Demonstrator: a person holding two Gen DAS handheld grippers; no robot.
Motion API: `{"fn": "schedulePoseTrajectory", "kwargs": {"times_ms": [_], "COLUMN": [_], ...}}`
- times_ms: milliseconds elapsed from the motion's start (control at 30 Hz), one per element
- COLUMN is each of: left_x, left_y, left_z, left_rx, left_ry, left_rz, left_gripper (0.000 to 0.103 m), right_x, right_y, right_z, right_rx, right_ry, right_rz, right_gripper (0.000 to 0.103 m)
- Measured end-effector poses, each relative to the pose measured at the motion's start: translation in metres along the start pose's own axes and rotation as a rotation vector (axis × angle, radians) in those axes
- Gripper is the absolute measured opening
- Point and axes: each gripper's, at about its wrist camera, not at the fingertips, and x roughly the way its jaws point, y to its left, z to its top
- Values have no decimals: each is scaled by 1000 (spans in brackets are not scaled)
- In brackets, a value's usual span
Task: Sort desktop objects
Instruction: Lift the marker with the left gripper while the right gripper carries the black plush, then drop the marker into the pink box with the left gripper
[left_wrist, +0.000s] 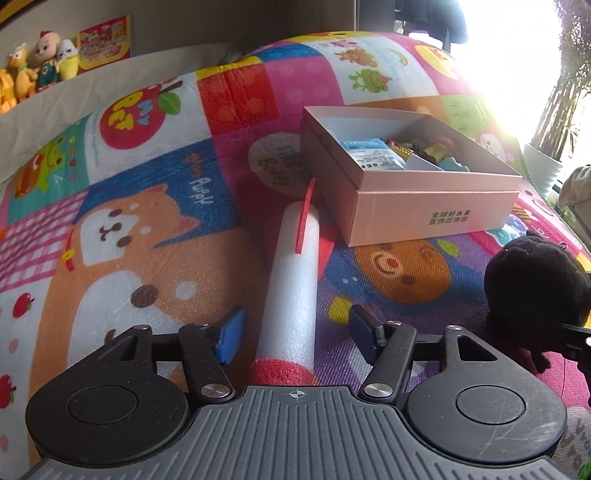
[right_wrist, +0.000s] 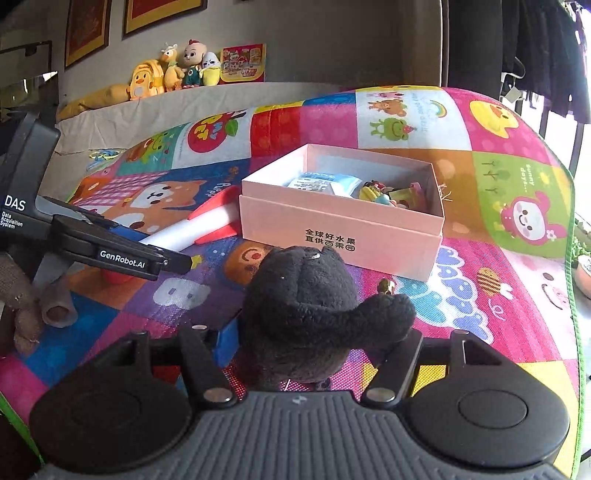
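Note:
A white foam rocket (left_wrist: 291, 291) with red fins and a red nose lies on the colourful play mat (left_wrist: 147, 229). My left gripper (left_wrist: 295, 332) is open, its blue-padded fingers either side of the rocket's lower body. The rocket also shows in the right wrist view (right_wrist: 192, 227), with the left gripper (right_wrist: 122, 254) over it. My right gripper (right_wrist: 314, 339) is shut on a black plush toy (right_wrist: 306, 306), also seen at the left wrist view's right edge (left_wrist: 532, 284). An open pink box (left_wrist: 417, 206) (right_wrist: 343, 236) holds a blue packet and small toys.
Stuffed toys (right_wrist: 173, 70) and a red card line a ledge behind the mat. A brown knitted thing (right_wrist: 26, 306) lies at the left edge. A potted plant (left_wrist: 543, 162) stands beyond the mat at the right by a bright window.

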Motion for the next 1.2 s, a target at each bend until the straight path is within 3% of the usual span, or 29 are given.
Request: {"fn": "schedulePoseTrajectory", "kwargs": {"times_ms": [100,167,300,433,633,733,867,1033,1067,1100,1167,1200], "left_x": [-5,-12,-37,-69,-107,-99,-66,-10,2,11,25,27], "left_y": [0,0,-5,-12,-27,-37,-58,-75,-78,-77,-68,-61], "left_z": [0,-2,-9,-18,17,47,91,148,154,159,161,157], "left_rx": [5,11,31,62,83,63,101,67,55,34,-32,-64], "left_ry": [1,-6,-48,-101,-225,-237,-230,-171,-162,-151,-142,-155], "left_rz": [-3,-1,8,13,-31,-112,-154,-254,-265,-264,-256,-243], "left_gripper": [38,33,32,32,32,32,32,33,39,61,89,98], "right_x": [-1,-2,-5,-20,-62,-89,-114,-110,-107,-101,-91,-88], "right_y": [1,2,0,-17,-60,-75,-83,-89,-90,-91,-94,-97], "right_z": [0,0,1,2,19,33,45,52,53,54,58,59], "right_rx": [-5,-7,-6,56,152,198,219,200,193,190,194,198], "right_ry": [2,9,34,52,-81,-208,-334,-356,-348,-337,-312,-303], "right_rz": [-8,-14,-11,72,25,7,-5,-7,-13,-20,-39,-50], "right_gripper": [65,63,62,62,62,62,62,62,62,62,62,62]}}
